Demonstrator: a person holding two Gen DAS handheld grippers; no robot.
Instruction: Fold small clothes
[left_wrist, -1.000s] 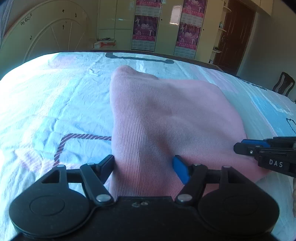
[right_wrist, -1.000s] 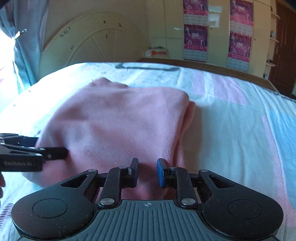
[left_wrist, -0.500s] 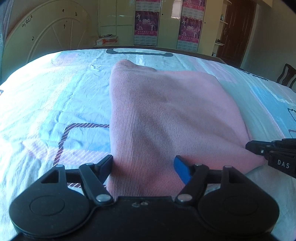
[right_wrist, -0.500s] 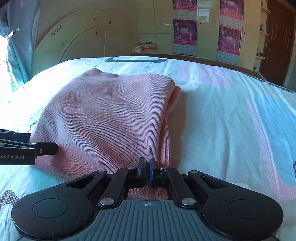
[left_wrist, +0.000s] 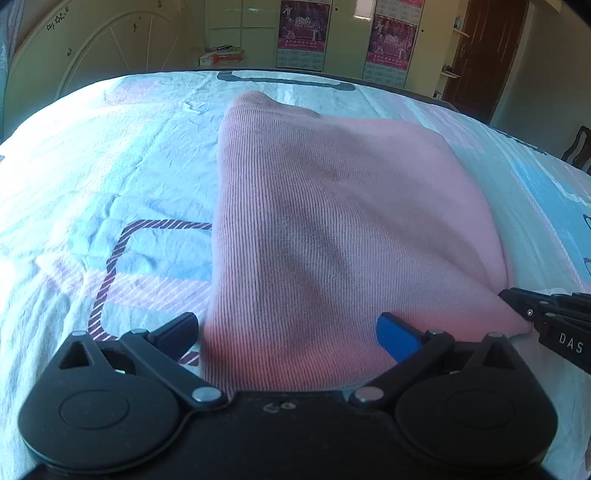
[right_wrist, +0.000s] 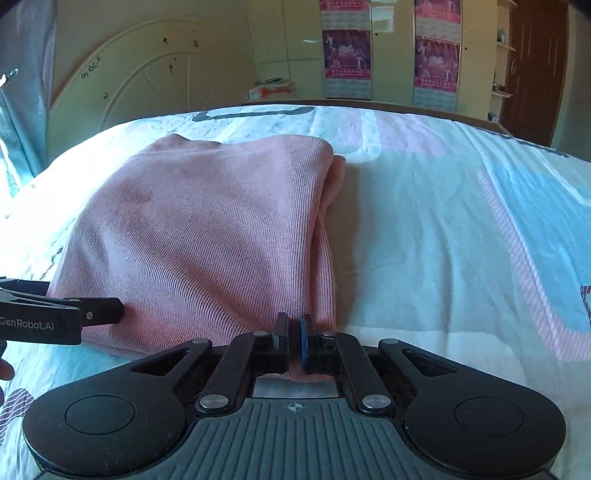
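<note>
I read "DAS" in white capitals on the right gripper (left_wrist: 546, 314) where its black side pokes in at about four o'clock of the left wrist view; in the right wrist view, at nine o'clock, the left gripper (right_wrist: 99, 314) carries "GenRobot.AI" in white on its black body, the first letter cut at the frame edge; the wall posters (left_wrist: 303, 33) at twelve o'clock of the left view show what looks like "2010" in pale figures, though I cannot be sure of it; their smaller print and calendar grids are too fine to read; the scrawl on the arched headboard (right_wrist: 155, 85) at eleven o'clock is illegible to me.
</note>
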